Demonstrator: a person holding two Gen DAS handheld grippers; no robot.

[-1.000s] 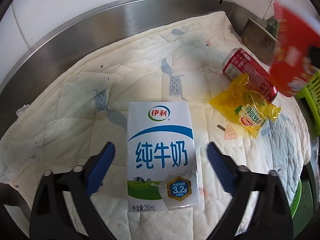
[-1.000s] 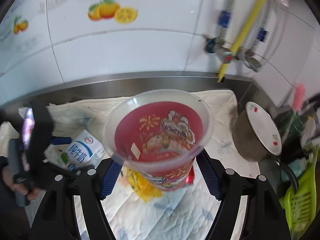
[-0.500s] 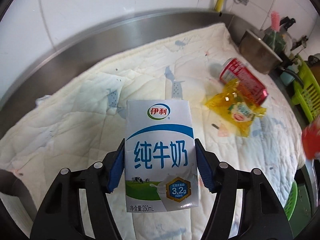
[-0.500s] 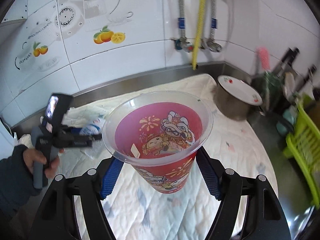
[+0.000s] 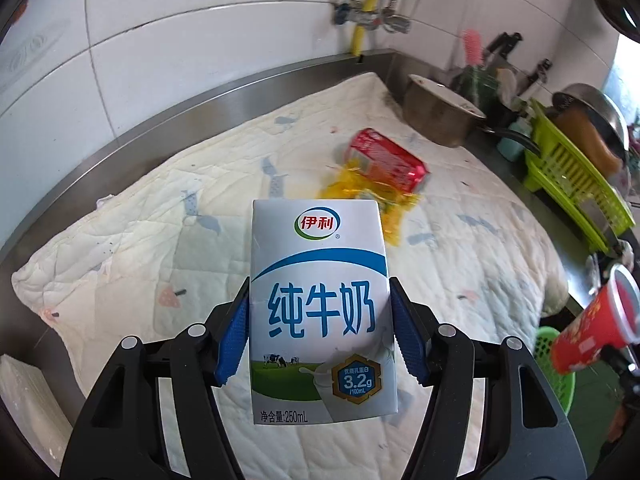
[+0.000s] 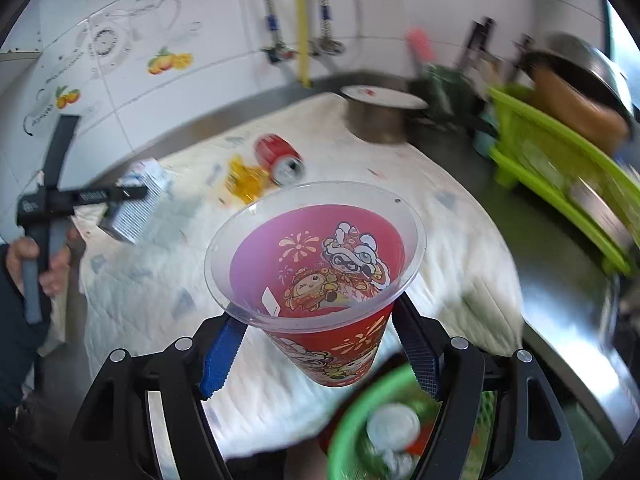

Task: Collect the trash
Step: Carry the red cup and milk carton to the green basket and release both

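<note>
Lifted off the quilt (image 5: 460, 248), milk carton (image 5: 320, 292) sits clamped between left gripper (image 5: 320, 340) pads.

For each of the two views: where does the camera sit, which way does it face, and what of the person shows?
Left wrist: behind the left tool, angled down at the milk carton it grips; no body.
Right wrist: behind the right tool, down at its red cup; hand visible.
Shared: red can, yellow wrapper, quilt.
</note>
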